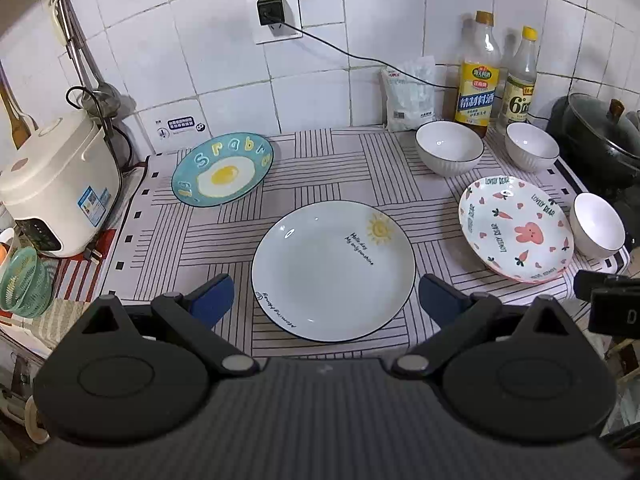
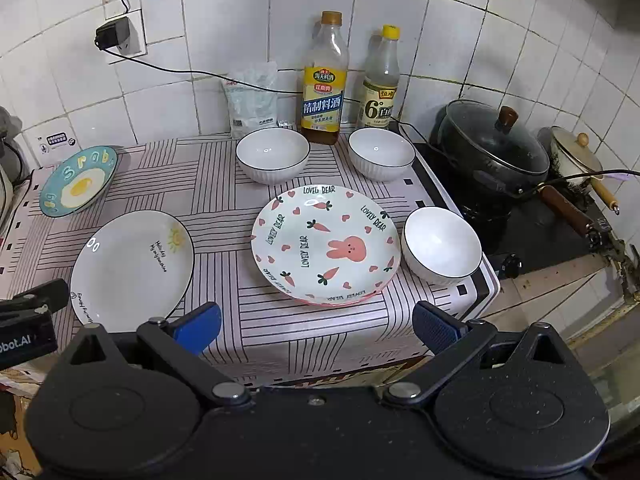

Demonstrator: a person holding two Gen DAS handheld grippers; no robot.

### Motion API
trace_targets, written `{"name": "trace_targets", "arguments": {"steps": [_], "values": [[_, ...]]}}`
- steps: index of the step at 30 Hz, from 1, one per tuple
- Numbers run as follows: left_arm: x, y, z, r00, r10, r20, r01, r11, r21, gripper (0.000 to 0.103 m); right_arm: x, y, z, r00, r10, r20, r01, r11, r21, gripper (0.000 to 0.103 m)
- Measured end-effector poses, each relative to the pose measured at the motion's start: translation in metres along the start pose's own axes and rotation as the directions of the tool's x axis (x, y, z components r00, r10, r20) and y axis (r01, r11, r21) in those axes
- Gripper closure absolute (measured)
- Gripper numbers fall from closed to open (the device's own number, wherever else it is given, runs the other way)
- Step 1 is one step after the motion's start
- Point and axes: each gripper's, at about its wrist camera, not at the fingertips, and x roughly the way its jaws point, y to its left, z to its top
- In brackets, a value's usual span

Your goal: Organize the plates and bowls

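Three plates lie on the striped cloth: a white sun plate [image 1: 333, 270] [image 2: 132, 270], a blue egg plate [image 1: 223, 171] [image 2: 79, 181] at the back left, and a pink rabbit plate [image 1: 516, 230] [image 2: 325, 244]. Three white bowls stand around it: back middle [image 1: 449, 148] [image 2: 273, 155], back right [image 1: 532, 146] [image 2: 381, 153], and right edge [image 1: 598, 225] [image 2: 441, 245]. My left gripper [image 1: 326, 300] is open and empty, just before the sun plate. My right gripper [image 2: 316, 326] is open and empty, just before the rabbit plate.
Two bottles [image 2: 323, 80] [image 2: 380, 80] and a bag [image 2: 254, 96] stand against the tiled wall. A rice cooker [image 1: 56, 188] sits at the left, a lidded black pot [image 2: 494, 152] on the stove at the right. The cloth's front edge [image 2: 320, 356] drops off below the grippers.
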Motion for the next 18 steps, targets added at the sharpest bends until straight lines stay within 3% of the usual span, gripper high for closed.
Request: {"name": "trace_targets", "arguments": {"steps": [7, 18], "values": [[0.004, 0.002, -0.004, 1.000, 0.031, 0.002, -0.031, 0.999, -0.015, 0.001, -0.005, 0.006, -0.003, 0.998, 0.013, 0.056, -0.010, 0.999, -0.047, 0.000], [0.004, -0.003, -0.010, 0.999, 0.022, 0.026, -0.022, 1.000, -0.005, 0.000, -0.003, 0.011, -0.007, 0.998, 0.014, 0.062, -0.011, 0.998, -0.056, 0.000]]}}
